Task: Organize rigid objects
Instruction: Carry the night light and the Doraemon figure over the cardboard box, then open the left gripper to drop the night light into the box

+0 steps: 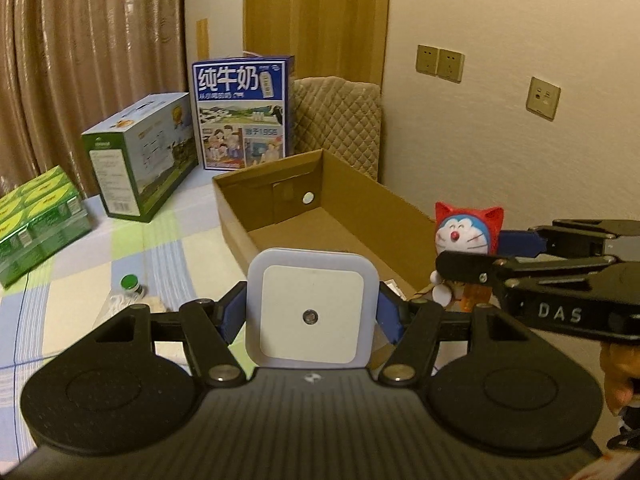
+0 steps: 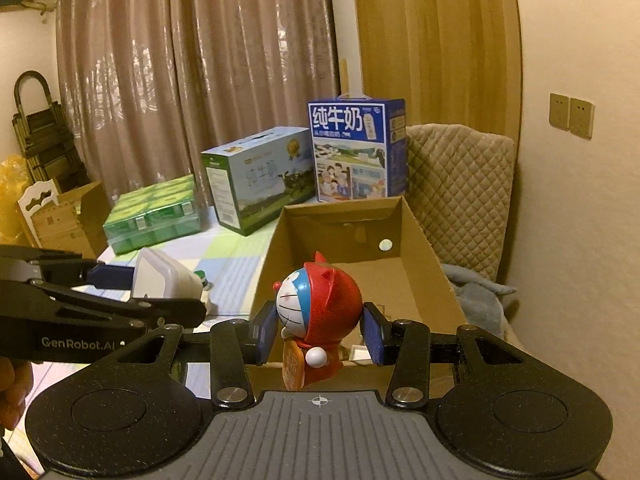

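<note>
Cardboard box [image 1: 320, 208] open-topped, interior mostly bare.
Left gripper [image 1: 312, 316] clamps the white night light [image 1: 312, 308]; right gripper [image 2: 320, 332] pinches the red figurine [image 2: 320, 312], both near the box's 6 o'clock rim.

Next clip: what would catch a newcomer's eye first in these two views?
The red-hooded blue cat figurine clamped in the right gripper, and the white square night light clamped in the left gripper. Both hang before the near end of an open cardboard box. Behind it stands a blue milk carton.
</note>
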Demonstrator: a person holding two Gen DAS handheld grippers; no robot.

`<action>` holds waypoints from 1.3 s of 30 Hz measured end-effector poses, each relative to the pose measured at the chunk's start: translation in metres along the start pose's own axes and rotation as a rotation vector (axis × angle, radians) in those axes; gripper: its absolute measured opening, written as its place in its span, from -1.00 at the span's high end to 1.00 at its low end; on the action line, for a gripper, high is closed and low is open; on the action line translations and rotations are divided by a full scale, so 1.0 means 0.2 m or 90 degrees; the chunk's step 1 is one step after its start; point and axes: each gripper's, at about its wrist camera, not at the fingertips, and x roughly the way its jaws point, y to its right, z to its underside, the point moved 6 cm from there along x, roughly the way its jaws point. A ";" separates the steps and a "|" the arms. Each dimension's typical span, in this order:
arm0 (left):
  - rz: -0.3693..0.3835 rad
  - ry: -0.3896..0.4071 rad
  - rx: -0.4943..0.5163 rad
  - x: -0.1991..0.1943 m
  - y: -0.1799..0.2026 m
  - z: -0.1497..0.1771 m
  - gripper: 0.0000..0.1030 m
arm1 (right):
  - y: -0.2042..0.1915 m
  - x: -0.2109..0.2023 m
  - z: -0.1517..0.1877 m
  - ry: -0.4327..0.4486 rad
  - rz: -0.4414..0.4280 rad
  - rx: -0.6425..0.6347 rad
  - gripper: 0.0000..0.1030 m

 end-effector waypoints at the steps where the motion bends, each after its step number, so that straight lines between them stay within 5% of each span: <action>1: 0.000 -0.002 0.004 0.01 0.01 -0.01 -0.19 | 0.01 0.00 0.00 -0.002 0.000 0.000 0.19; 21: -0.005 -0.020 0.012 0.46 -0.04 -0.28 -0.19 | 0.38 0.38 -0.16 -0.045 0.005 0.042 0.19; 39: -0.014 -0.056 0.053 0.95 -0.09 -0.28 -0.20 | 0.51 0.72 -0.21 -0.063 0.010 0.052 0.19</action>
